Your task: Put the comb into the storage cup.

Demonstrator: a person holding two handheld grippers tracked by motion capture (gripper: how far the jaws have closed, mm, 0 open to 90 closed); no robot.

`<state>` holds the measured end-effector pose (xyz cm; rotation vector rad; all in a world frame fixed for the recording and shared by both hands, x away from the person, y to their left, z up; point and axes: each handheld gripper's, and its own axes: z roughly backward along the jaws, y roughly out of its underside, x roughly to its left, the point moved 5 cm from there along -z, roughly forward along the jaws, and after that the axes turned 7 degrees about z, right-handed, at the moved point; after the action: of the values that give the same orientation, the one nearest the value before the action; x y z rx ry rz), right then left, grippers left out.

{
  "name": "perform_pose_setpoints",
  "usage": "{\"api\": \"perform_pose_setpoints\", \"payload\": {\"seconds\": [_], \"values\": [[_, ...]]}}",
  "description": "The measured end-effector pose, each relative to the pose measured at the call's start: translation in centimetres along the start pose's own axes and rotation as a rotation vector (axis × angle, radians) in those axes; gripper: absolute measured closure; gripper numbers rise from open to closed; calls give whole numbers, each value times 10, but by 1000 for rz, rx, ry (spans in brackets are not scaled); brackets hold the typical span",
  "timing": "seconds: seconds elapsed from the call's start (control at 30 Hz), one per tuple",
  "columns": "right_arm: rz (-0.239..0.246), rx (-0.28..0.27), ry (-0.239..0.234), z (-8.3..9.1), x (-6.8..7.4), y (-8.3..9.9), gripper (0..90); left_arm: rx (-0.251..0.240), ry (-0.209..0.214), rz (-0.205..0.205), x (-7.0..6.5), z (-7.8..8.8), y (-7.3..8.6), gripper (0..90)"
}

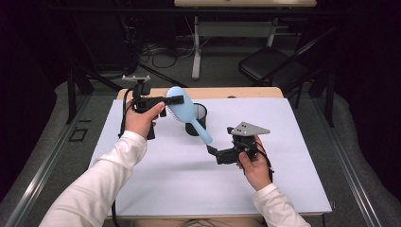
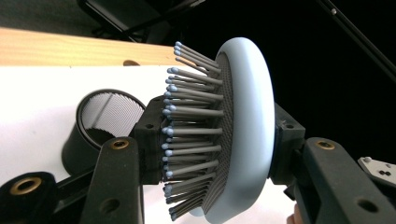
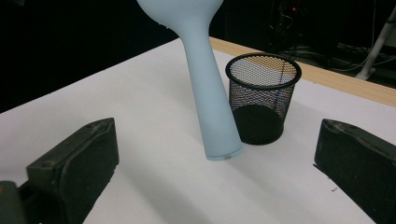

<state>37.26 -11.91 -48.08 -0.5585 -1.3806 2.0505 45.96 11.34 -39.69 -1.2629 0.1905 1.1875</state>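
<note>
Hairbrush (image 1: 182, 108) head clamped in left claw (image 1: 174, 100).

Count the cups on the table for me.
1. A black mesh cup stands upright near the table's far edge, just behind the blue brush that the left gripper holds above it. I see no other cup.

The white-covered desk (image 1: 189, 189) is brightly lit from above, while the room around it sinks into darkness. Soft shadows fall on it beneath the black mesh cup (image 3: 261, 98); the close-up bristles look slightly soft.
</note>
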Motion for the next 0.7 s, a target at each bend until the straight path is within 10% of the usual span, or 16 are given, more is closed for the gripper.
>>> {"api": "perform_pose_setpoints", "payload": {"seconds": [0.7], "values": [[-7, -10, 20, 3, -8, -1, 0, -40, -16, -47, -4, -4, -13, 514]]}}
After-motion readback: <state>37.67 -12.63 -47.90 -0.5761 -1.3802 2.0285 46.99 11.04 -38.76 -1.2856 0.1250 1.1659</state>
